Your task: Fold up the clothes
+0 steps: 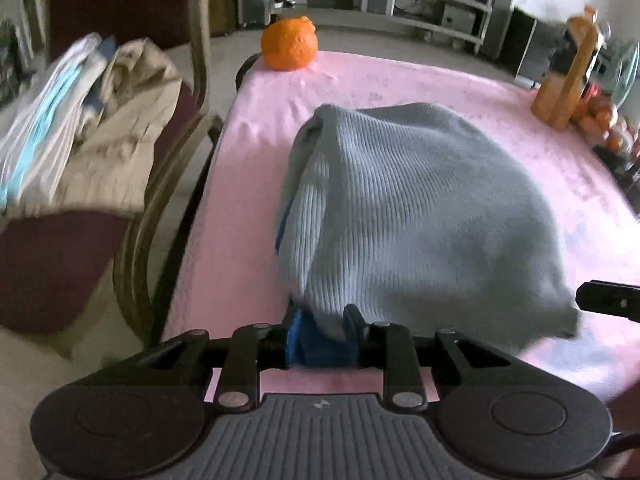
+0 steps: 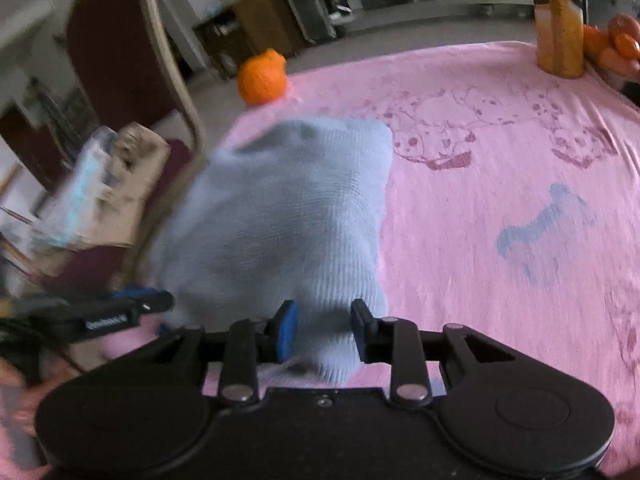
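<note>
both tools hold the near edge of a blue sweater (image 1: 400, 208)

left tool (image 1: 320, 336) and right tool (image 2: 325, 332) pinch it; next, lay it flat toward 12 o'clock on the pink worktop (image 2: 500, 168).

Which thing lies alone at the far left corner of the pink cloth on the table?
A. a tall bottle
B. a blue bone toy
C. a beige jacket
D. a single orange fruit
D: the orange fruit sits by itself at the far corner of the pink cloth, beyond the grey-blue knitted garment.
</note>
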The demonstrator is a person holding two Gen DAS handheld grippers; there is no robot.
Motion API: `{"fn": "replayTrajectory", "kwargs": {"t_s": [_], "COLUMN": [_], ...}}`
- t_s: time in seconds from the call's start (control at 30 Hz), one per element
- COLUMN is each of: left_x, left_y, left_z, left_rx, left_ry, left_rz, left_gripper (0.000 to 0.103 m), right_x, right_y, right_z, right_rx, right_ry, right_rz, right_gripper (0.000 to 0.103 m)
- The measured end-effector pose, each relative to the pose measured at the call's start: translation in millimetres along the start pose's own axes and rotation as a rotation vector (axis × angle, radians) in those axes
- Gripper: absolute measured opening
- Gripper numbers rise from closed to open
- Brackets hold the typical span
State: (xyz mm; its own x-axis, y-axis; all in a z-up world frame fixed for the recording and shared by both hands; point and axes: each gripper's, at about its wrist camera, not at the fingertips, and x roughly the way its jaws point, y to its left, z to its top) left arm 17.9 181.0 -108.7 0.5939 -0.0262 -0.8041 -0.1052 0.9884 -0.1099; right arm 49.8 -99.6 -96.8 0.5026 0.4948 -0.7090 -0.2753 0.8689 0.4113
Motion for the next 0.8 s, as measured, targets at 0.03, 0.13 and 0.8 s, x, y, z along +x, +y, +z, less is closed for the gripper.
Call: {"fn": "replayTrajectory", "kwargs": {"t_s": [0.03, 0.13, 0.8], "left_x": [-8, -23, -16], "left_y": [6, 33, 18], "left_z": [-2, -7, -17], "left_rx": [-0.036, -0.187, -0.182], "left_ry": [-0.023, -0.025, 0.094], "left_rz": [-0.006, 0.003, 0.242], "left_gripper": [0.029, 0.042, 0.005], "right_x": [-6, -20, -24], "right_y": [-4, -18, -30], "right_z": [-1, -4, -10], "right_rx": [0.017, 0.071, 0.102], "right_ry": [-0.002, -0.005, -0.013], "right_rz": [0.019, 0.069, 0.156], "right_gripper": [0.037, 0.041, 0.05]}}
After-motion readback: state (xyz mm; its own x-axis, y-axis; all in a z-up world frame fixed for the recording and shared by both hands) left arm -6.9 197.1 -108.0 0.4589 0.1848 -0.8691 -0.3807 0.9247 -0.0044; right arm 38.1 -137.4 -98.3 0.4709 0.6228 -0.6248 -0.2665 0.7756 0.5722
